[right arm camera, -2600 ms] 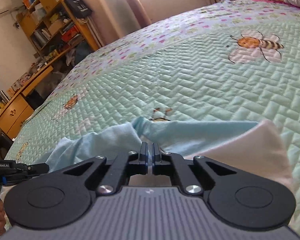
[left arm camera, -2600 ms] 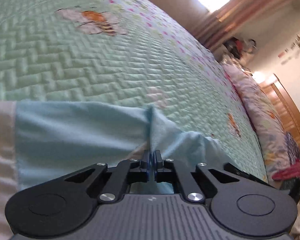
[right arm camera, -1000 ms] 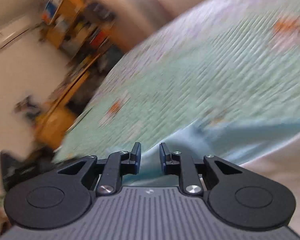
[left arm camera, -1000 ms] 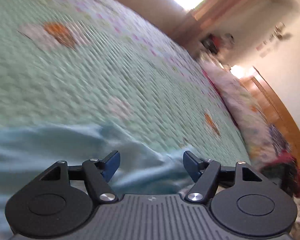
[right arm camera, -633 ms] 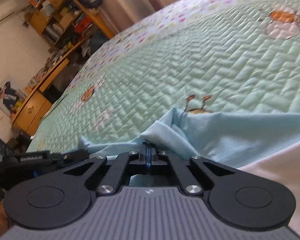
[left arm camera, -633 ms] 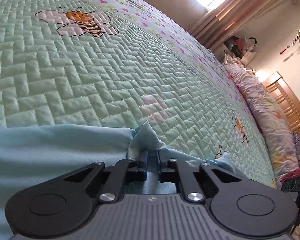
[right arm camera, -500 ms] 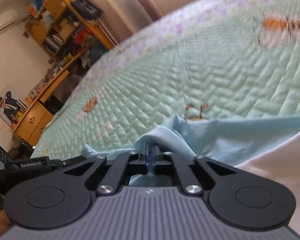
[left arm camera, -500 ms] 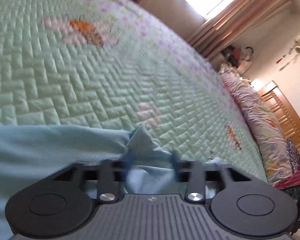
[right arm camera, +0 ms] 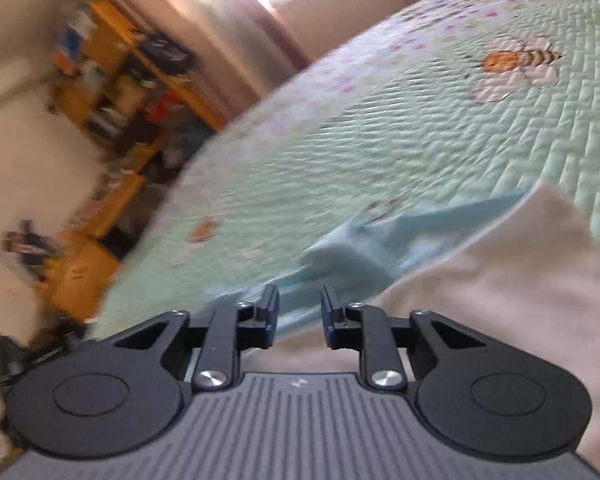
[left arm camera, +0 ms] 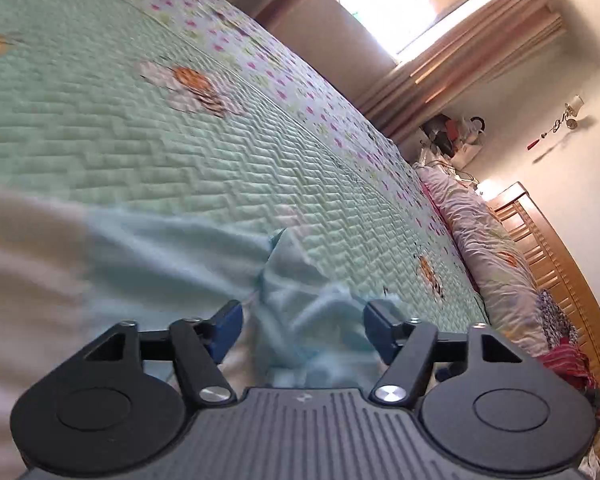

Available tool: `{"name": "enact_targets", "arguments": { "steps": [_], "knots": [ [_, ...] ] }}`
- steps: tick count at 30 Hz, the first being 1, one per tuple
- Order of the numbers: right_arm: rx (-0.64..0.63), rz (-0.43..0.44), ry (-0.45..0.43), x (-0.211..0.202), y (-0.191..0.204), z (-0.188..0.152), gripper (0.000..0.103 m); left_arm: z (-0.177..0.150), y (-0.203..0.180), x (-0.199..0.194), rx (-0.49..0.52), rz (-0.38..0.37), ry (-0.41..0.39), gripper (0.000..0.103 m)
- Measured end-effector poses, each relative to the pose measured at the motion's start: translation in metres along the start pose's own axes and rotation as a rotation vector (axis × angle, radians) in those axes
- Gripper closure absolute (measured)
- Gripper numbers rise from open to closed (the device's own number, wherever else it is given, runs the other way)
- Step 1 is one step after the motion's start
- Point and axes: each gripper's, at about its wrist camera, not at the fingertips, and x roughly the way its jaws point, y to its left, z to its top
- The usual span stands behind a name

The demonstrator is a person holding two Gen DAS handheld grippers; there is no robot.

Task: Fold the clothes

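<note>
- The light blue garment [left arm camera: 172,248] lies on the green quilted bedspread [left arm camera: 148,148], near the bedspread's near edge, with a white cloth part [left arm camera: 24,280] at its left in the left wrist view.
- Beyond the garment the bedspread runs bare toward the embroidered bee [left arm camera: 192,84] and the curtained window [left arm camera: 404,4]; pillows [left arm camera: 488,256] and a wooden headboard [left arm camera: 556,264] bound its right side.
- The left gripper [left arm camera: 302,330] has its jaws opening, spread wide; rumpled blue fabric sits between them, and no pad presses on it.
- The garment's long axis runs across the view, left to right.
- The right gripper [right arm camera: 299,314] is opening too, jaws apart over the garment [right arm camera: 380,248], gripping nothing.
- Cluttered wooden shelves [right arm camera: 112,92] stand past the bedspread's left edge.
</note>
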Motion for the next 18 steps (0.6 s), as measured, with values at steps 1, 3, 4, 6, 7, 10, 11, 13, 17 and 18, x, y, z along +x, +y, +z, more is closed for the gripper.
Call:
{"name": "enact_targets", "arguments": {
  "steps": [1, 3, 4, 6, 7, 10, 11, 13, 17, 18],
  "knots": [
    [0.016, 0.042, 0.023, -0.012, 0.005, -0.013, 0.065, -0.009, 0.004, -0.02, -0.002, 0.016, 0.0, 0.023],
    [0.045, 0.119, 0.068, -0.037, 0.015, -0.04, 0.055, -0.025, 0.02, -0.062, -0.017, 0.07, 0.003, 0.022],
    [0.056, 0.145, 0.085, -0.049, 0.02, -0.055, 0.05, -0.032, 0.03, -0.086, -0.042, 0.099, -0.003, 0.021],
    [0.094, 0.186, 0.099, -0.074, 0.025, -0.092, 0.048, -0.041, 0.063, -0.142, -0.136, 0.137, -0.074, 0.02],
    [0.117, 0.199, 0.1, -0.086, 0.026, -0.11, 0.048, -0.044, 0.08, -0.168, -0.183, 0.167, -0.126, 0.02],
    [0.195, 0.22, 0.089, -0.108, 0.028, -0.151, 0.047, -0.044, 0.128, -0.239, -0.3, 0.282, -0.3, 0.012],
    [0.221, 0.23, 0.084, -0.111, 0.029, -0.16, 0.047, -0.041, 0.144, -0.258, -0.331, 0.325, -0.342, 0.012],
    [0.241, 0.244, 0.078, -0.113, 0.034, -0.169, 0.047, -0.038, 0.171, -0.282, -0.404, 0.371, -0.408, 0.012],
    [0.201, 0.24, 0.078, -0.106, 0.051, -0.165, 0.047, -0.035, 0.217, -0.3, -0.526, 0.419, -0.478, 0.013],
    [0.196, 0.236, 0.076, -0.104, 0.053, -0.162, 0.047, -0.034, 0.227, -0.298, -0.552, 0.432, -0.485, 0.013]
  ]
}}
